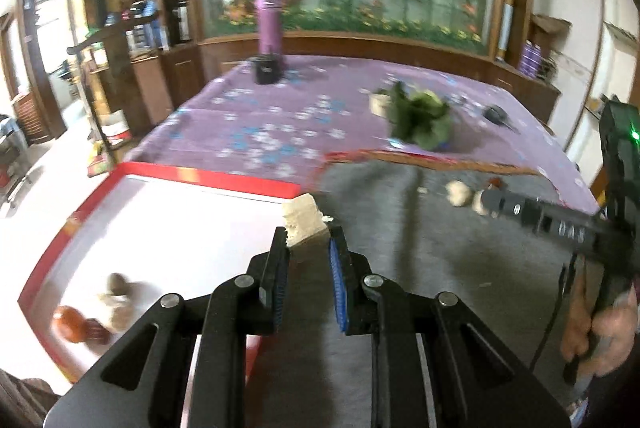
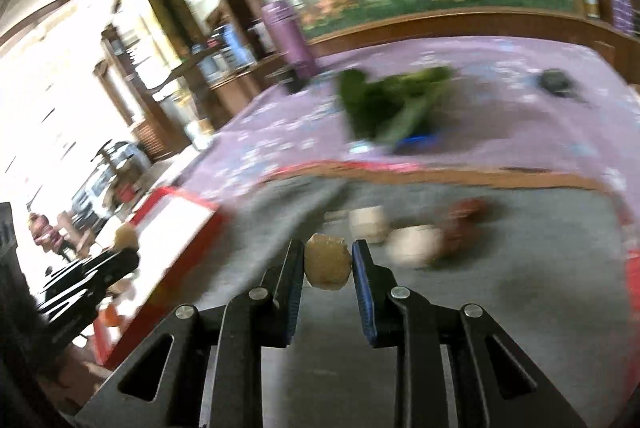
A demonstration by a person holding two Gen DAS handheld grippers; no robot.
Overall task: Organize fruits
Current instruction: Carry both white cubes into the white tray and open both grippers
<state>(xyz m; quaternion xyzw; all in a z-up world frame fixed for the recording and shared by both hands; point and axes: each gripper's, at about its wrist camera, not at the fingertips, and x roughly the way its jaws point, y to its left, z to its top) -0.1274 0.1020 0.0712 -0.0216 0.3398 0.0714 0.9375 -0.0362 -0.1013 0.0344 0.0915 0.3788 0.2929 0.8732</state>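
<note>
Left wrist view shows the left hand-held gripper (image 1: 308, 240) closed on a pale, blocky piece of fruit (image 1: 303, 219), pinched at the fingertips. It hangs just over the near right corner of a red-rimmed white tray (image 1: 200, 173), where that rim meets a grey cloth (image 1: 400, 248) spread on the counter. Near the tray's left edge lie two or three pieces: one tan (image 1: 118, 298), one orange-brown (image 1: 70, 320).

Right wrist view shows the right hand-held gripper (image 2: 328, 264) clamped on a round, tan, rough-skinned fruit (image 2: 328, 260), above the middle of the grey cloth. Beyond it on the cloth lie two pale pieces (image 2: 366, 222) and a reddish-brown one (image 2: 464, 220), all blurred.

Both grippers tilt forward and down toward the counter, with the tray at its left edge. In the left wrist view the right gripper's long black body comes in from the right edge, a hand (image 1: 600, 328) wrapped round its grip.

To do this step well, I judge each piece should be carried fully past the red rim before release, lowered close to the white floor so it does not roll, and set beside fruit of its own kind. A firm pinch matters, since the left piece is caught only by its near end.

Leafy greens (image 1: 420, 120) and a purple flask (image 1: 270, 20) sit farther back on the purple floral tablecloth (image 1: 280, 108).
</note>
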